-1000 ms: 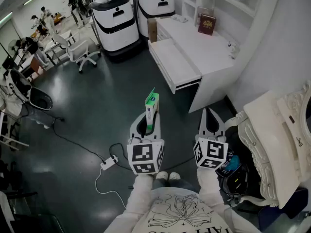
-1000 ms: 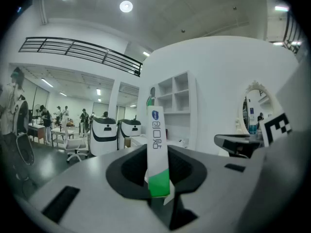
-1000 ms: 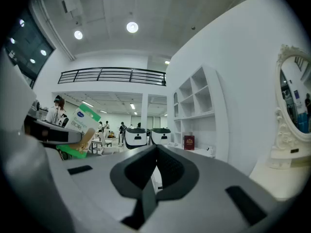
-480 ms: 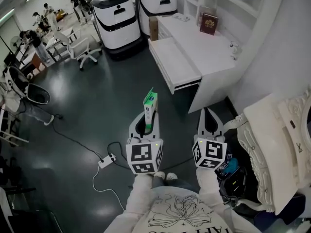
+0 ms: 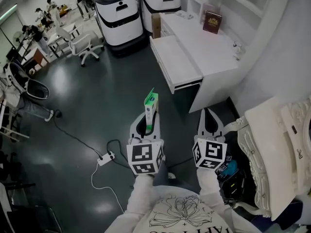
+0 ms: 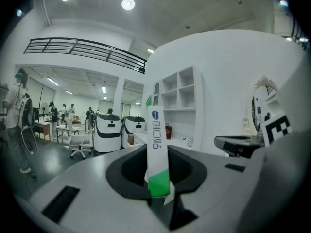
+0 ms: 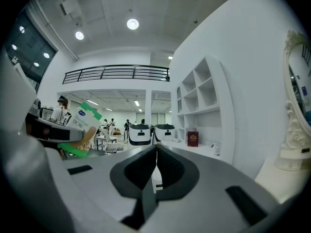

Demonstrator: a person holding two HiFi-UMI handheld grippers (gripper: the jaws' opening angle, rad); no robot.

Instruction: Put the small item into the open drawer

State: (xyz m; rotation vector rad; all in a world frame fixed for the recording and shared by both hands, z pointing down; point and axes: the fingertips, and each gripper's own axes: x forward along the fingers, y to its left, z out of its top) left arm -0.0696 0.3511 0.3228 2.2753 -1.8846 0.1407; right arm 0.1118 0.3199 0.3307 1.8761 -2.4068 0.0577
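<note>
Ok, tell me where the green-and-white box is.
In the head view the green-and-white box stands upright in the left gripper, over the dark floor, short of the open drawer.

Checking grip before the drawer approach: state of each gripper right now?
Left gripper: closed on the small green-and-white box.
Right gripper: closed, nothing between its jaws.

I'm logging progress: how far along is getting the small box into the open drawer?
Done: the small box is picked up, clamped in the left gripper. In hand: carrying it; the open drawer lies well ahead, not reached. Left: approach, lower the box in, release. The right gripper is shut and empty.
</note>
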